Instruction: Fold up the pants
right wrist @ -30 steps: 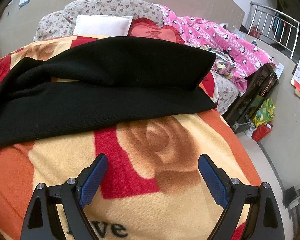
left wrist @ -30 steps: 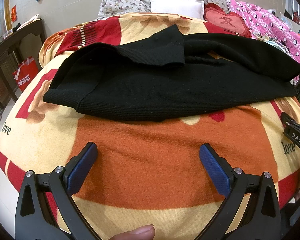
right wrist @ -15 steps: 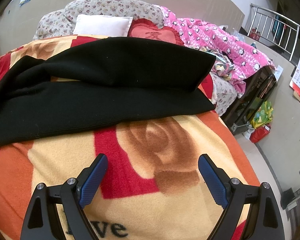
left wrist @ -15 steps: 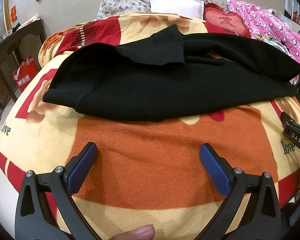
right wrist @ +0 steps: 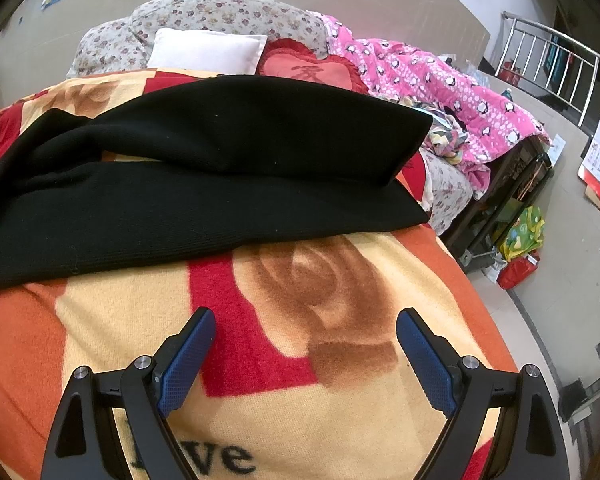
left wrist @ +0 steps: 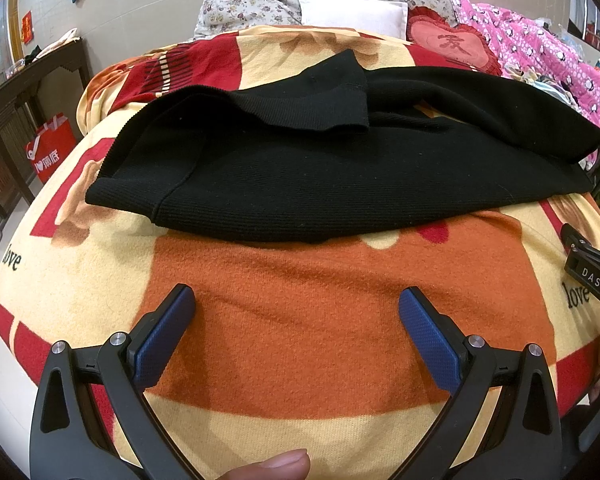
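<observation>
Nothing has shifted since a second ago that I can make out: both grippers hover where they were, and the cloth lies as before. On my left feed the left gripper [left wrist: 296, 312] has its blue pads spread wide over the orange patch of the blanket [left wrist: 320, 320], holding nothing. At 12 o'clock from it the black pants [left wrist: 320, 184] lie crosswise on the bed, one part folded back on top at about 12 o'clock. A thumb tip [left wrist: 276, 466] shows at 6 o'clock. At 3 o'clock I see the edge of the right gripper [left wrist: 588, 272]. On the right feed that gripper [right wrist: 305, 342] is likewise spread and empty, the pants [right wrist: 204, 184] from 10 to 1 o'clock, apart from it. A white pillow [right wrist: 206, 52] sits at 11 o'clock.
</observation>
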